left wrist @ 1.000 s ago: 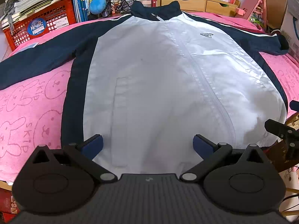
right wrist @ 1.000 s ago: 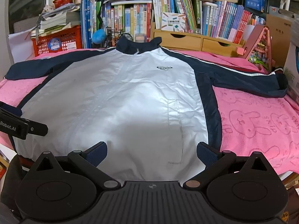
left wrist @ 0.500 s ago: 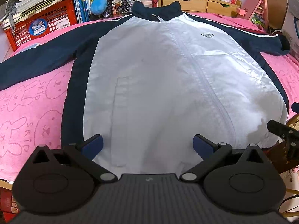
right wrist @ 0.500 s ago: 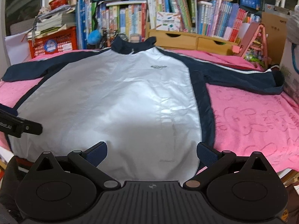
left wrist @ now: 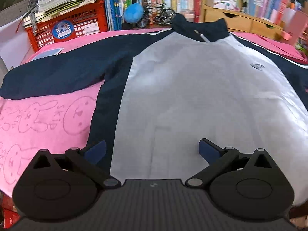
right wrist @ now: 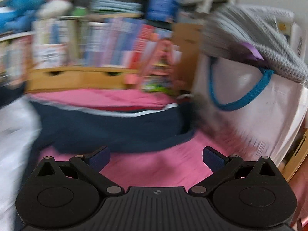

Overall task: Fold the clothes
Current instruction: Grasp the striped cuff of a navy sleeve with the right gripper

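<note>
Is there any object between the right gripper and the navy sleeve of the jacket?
Nothing visible. The right gripper, jaws open, faces the navy sleeve; only bare pink blanket lies between, though the view is blurred.

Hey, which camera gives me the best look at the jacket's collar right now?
The left wrist view. The navy collar sits sharp and unobstructed at the far end of the white and navy jacket, with the zipper top visible. The right wrist view is motion-blurred and shows only a navy sleeve on the pink blanket, no collar.
</note>
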`<state>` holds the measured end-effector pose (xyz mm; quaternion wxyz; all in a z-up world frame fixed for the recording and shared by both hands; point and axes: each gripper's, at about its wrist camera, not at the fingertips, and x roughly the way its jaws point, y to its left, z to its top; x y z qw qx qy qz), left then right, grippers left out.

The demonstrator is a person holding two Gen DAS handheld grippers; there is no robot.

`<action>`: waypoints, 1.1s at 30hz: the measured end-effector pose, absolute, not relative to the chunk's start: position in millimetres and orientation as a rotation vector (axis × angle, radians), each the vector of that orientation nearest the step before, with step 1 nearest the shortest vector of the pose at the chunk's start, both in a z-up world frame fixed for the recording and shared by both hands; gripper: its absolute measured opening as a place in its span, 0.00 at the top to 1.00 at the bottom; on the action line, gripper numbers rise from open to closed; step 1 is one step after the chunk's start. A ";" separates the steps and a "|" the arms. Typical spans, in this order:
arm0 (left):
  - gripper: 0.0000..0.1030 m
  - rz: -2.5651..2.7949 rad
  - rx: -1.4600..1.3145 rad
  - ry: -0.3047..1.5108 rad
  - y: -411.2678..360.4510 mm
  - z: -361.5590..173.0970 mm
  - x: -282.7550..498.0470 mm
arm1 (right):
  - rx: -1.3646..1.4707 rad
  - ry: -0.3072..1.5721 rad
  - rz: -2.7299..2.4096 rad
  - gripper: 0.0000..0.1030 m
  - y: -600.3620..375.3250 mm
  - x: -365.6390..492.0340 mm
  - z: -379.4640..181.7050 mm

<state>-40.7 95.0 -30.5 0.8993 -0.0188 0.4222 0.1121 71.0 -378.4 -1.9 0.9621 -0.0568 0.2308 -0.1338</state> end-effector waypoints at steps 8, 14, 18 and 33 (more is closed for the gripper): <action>0.00 0.259 0.004 0.834 102.0 -43.4 -17.4 | -0.056 0.496 -0.486 0.04 -435.3 192.2 -26.4; 0.00 0.194 -0.059 0.714 120.7 -58.2 -17.1 | 0.040 0.666 -0.512 0.94 -450.0 240.0 -45.8; 0.00 0.193 -0.062 0.713 118.1 -57.2 -14.4 | 0.013 0.525 -0.427 0.95 -403.1 231.3 -5.7; 0.00 0.179 -0.068 0.708 121.2 -56.3 -15.5 | -0.360 0.499 0.591 0.65 -77.1 117.1 -30.2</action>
